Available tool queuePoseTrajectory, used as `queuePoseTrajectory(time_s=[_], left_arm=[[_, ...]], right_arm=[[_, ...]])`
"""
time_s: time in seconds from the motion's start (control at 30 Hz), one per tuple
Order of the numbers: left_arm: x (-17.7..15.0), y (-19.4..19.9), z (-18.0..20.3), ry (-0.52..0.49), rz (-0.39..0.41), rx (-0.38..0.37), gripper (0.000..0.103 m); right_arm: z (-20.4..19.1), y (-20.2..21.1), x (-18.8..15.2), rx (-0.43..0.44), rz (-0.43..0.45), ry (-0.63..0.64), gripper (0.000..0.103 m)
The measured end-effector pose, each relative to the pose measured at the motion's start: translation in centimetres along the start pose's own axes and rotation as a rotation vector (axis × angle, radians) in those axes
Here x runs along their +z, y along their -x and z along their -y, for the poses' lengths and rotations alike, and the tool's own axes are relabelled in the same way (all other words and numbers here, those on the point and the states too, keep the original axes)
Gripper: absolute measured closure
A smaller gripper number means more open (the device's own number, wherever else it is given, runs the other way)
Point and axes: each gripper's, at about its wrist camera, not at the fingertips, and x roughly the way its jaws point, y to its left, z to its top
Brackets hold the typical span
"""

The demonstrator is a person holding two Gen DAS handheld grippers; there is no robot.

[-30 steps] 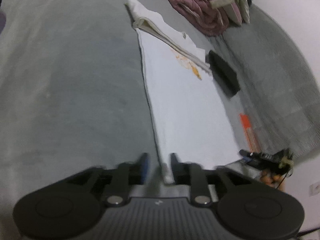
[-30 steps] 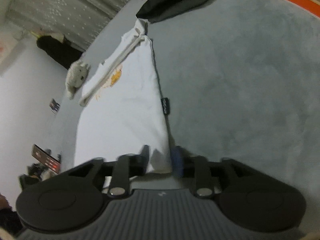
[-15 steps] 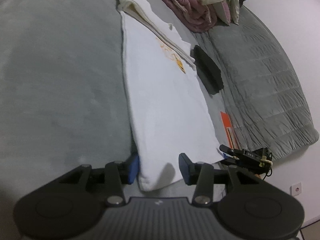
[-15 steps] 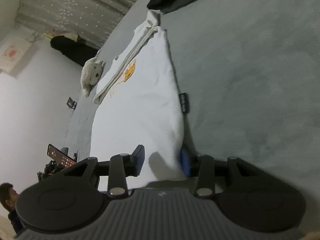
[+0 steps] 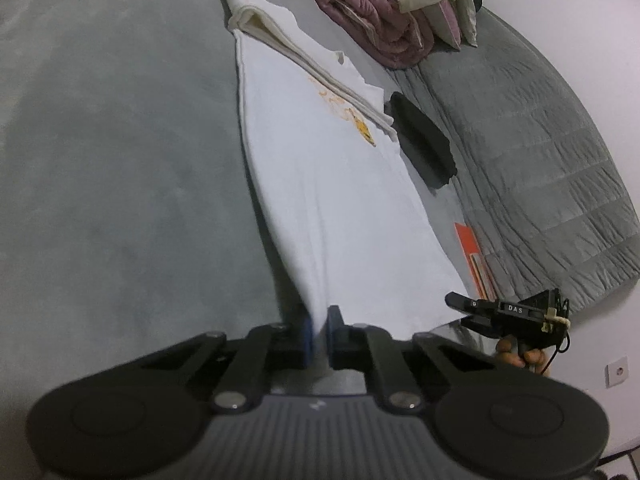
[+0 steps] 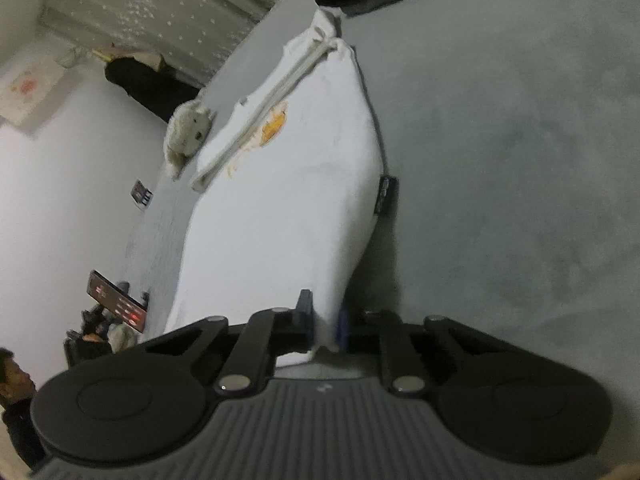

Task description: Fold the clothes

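A white T-shirt (image 5: 320, 168) with an orange print lies lengthwise on a grey carpet (image 5: 120, 160), its sleeves folded in along one side. My left gripper (image 5: 318, 330) is closing, and its pads pinch the shirt's near hem corner. In the right wrist view the same shirt (image 6: 280, 200) stretches away from me. There my right gripper (image 6: 326, 326) is closing too, pads pressed on the other near corner of the hem. The other gripper shows in the left wrist view as a black tool (image 5: 508, 314) at the right, held by a hand.
A pile of clothes (image 5: 400, 4) and a grey quilt (image 5: 520, 140) lie beyond the shirt. A folded black garment (image 5: 424, 146) and an orange booklet (image 5: 474, 260) lie beside it. A plush toy (image 6: 188, 136), a phone on a stand (image 6: 116, 298) and a person (image 6: 16, 396) are at the left.
Both grippers stood open around the shirt's near hem corners and have since shut on them. Both moved a little forward along the shirt.
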Motion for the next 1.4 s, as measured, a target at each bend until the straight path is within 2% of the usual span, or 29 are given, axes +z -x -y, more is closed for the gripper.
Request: queuePoseTrajectory(time_s=[0.13,0.43,0.77,0.93,1.07,1.23,1.4], left_arm=[[0.3,0.9,0.3,0.003,0.014,-0.017,0.096],[0.9,1.3,-0.1,0.098,0.013,-0.111,0.096],[2.3,1.5,-0.4,0.283,0.068,-0.261,0.096],[5.5,1.4,0.3,0.380,0.136,-0.256,0.096],[7.7,0.3,0.5,0.419,0.189,-0.222,0.096],[9.6,-1.7,-2.5,0.507,0.231,-0.234,0.096],[12.0,-3.3,-4.5,0.533,0.241,-0.198,0.096]], right_arm=[[-0.8,1.1,0.3,0.031,0.049,0.005,0.090],[-2.6,1.8,1.5,0.067,0.124,-0.007,0.090],[-3.5,1.2,4.5,0.144,0.226,-0.088,0.089],[-2.7,-0.7,6.9,0.163,0.255,-0.169,0.089],[-1.8,-2.6,9.0,0.155,0.270,-0.250,0.089],[-0.6,-5.0,10.8,0.144,0.286,-0.323,0.088],[0.5,-7.0,11.9,0.114,0.291,-0.354,0.088]])
